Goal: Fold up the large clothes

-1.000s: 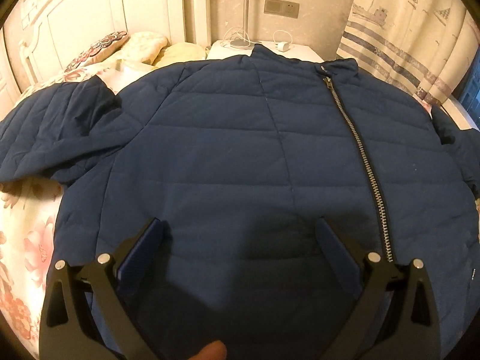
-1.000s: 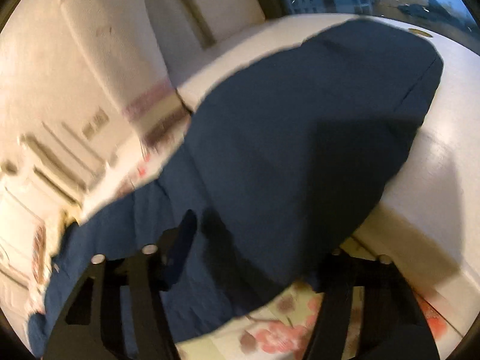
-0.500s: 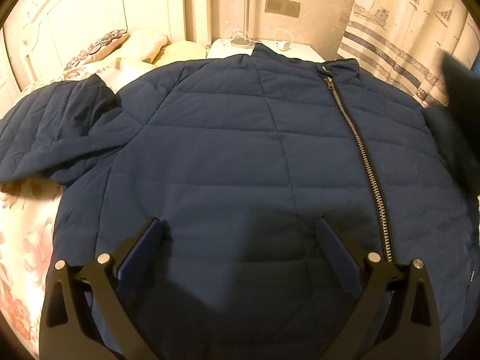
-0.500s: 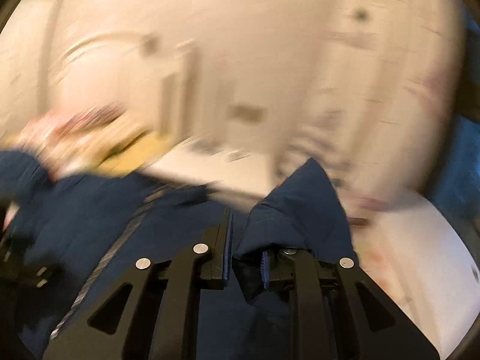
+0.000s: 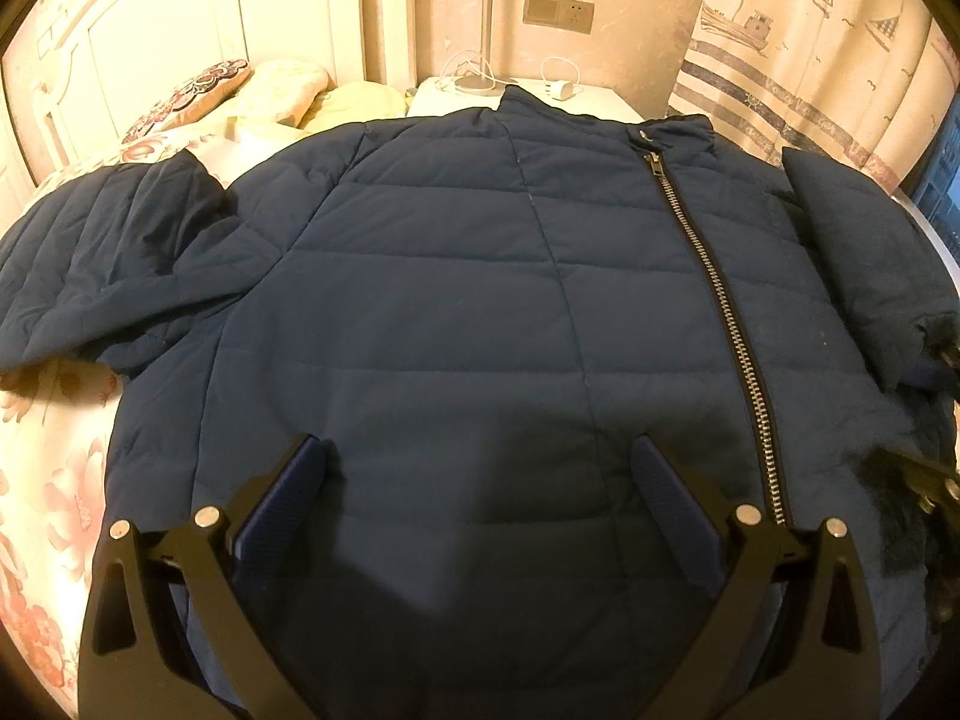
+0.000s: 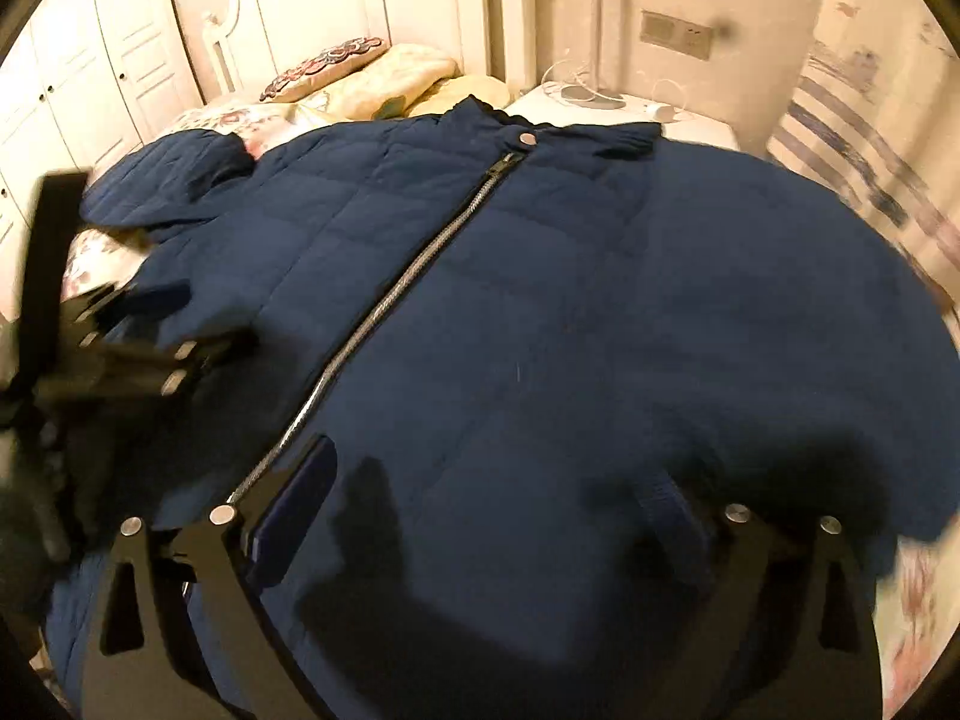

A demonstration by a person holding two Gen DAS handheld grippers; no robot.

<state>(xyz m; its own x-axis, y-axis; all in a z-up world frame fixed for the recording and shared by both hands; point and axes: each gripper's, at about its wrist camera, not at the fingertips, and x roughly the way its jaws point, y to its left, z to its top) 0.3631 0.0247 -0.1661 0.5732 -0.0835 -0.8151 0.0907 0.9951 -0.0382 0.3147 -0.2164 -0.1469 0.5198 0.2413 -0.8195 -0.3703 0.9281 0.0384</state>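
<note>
- The dark blue puffy jacket (image 5: 480, 312) lay flat on the flowery bed sheet (image 5: 48, 480), its silver zipper (image 5: 714, 312) running away from you.
- Your left gripper (image 5: 480, 510) hung wide apart over the hem, holding nothing.
- Your right gripper (image 6: 480, 516) was opening, nothing between its jaws.
- The unfolded sleeve (image 5: 102, 264) lay left of the zipper, nearer your left gripper.
- No containers showed.

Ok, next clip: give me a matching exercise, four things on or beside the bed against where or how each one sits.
Things:
1. jacket
2. right sleeve
3. charger
4. patterned pillow

Places or states:
A. on the white nightstand
B. folded in over the jacket's front
C. against the headboard
D. zipped up, spread front-up on the bed

Pairs: 1-D, 2-B, 3-A, 4-C
</note>
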